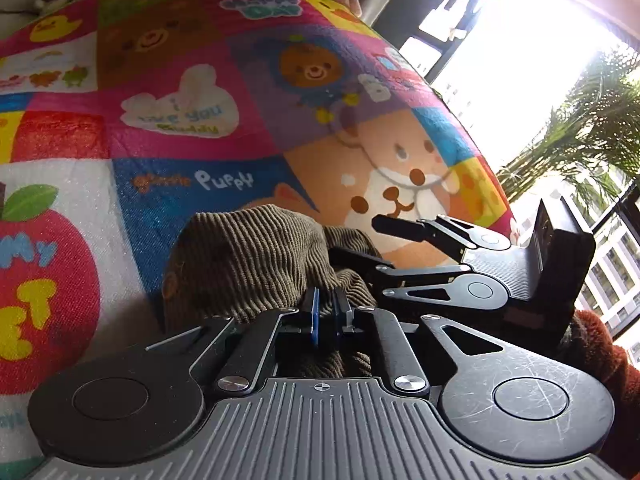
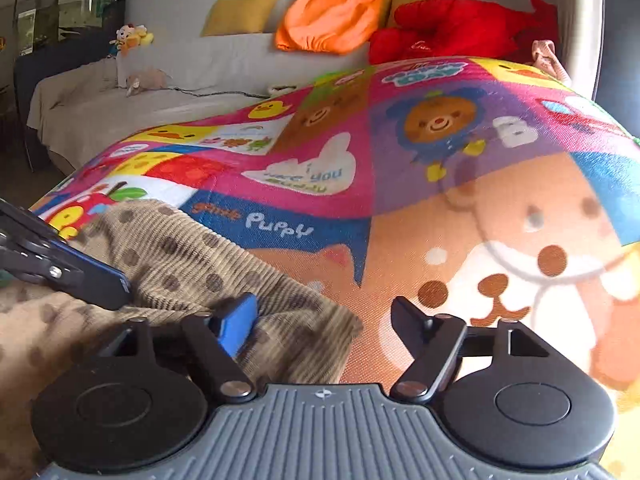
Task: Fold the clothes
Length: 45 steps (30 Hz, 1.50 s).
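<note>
An olive-brown corduroy garment [image 1: 256, 256] with darker dots lies bunched on the colourful play mat [image 1: 192, 112]. My left gripper [image 1: 326, 312] is shut on a fold of it, and the cloth bulges above and below the blue pads. In the right wrist view the garment [image 2: 180, 264] spreads at the lower left. My right gripper [image 2: 320, 320] stands open over its edge: the blue left pad [image 2: 236, 326] rests over the cloth and the right fingertip [image 2: 406, 316] is over bare mat. Nothing is pinched between them. The right gripper [image 1: 376, 240] sits just right of the left gripper [image 2: 114, 288].
The cartoon mat [image 2: 400, 184] covers the surface ahead. Behind it is a grey sofa [image 2: 160, 92] with an orange plush [image 2: 332, 16], a red plush [image 2: 452, 28] and a yellow cushion [image 2: 240, 12]. A bright window and palm plant [image 1: 592, 120] are to the right. A fuzzy rust sleeve [image 1: 600, 344] shows.
</note>
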Each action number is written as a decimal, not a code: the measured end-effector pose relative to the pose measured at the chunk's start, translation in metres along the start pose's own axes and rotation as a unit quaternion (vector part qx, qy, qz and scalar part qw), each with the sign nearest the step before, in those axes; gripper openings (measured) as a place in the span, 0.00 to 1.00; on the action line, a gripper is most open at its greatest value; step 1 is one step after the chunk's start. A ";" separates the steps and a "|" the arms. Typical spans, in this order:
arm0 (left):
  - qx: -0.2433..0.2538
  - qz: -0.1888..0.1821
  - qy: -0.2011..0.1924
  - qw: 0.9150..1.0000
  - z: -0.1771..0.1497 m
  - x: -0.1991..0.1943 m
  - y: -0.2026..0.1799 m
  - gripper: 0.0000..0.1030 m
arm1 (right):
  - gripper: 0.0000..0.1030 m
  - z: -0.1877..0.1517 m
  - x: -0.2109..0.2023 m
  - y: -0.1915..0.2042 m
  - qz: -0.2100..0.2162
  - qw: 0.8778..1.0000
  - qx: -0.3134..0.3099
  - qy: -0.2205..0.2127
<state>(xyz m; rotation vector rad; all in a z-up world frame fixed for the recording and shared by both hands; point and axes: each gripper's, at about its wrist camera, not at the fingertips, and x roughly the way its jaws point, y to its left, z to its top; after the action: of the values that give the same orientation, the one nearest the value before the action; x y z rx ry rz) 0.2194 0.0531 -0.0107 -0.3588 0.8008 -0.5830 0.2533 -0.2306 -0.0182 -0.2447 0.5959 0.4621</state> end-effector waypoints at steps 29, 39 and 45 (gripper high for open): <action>0.106 0.085 -0.043 0.990 -0.060 -0.067 -0.041 0.45 | 0.74 -0.066 -0.102 0.038 0.085 0.996 -0.015 -0.019; 0.133 0.114 -0.029 0.984 -0.076 -0.055 -0.040 0.52 | 0.73 -0.029 -0.098 0.031 0.134 0.988 0.053 -0.064; 0.112 0.072 -0.059 0.989 -0.070 -0.083 -0.041 0.55 | 0.74 -0.038 -0.064 0.038 0.091 0.995 0.031 -0.016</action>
<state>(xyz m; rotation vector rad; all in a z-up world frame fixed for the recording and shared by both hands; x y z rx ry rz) 0.1063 0.0661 0.0118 -0.1268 0.6349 -0.5050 0.1693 -0.2329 -0.0146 -0.1231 0.6037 0.6211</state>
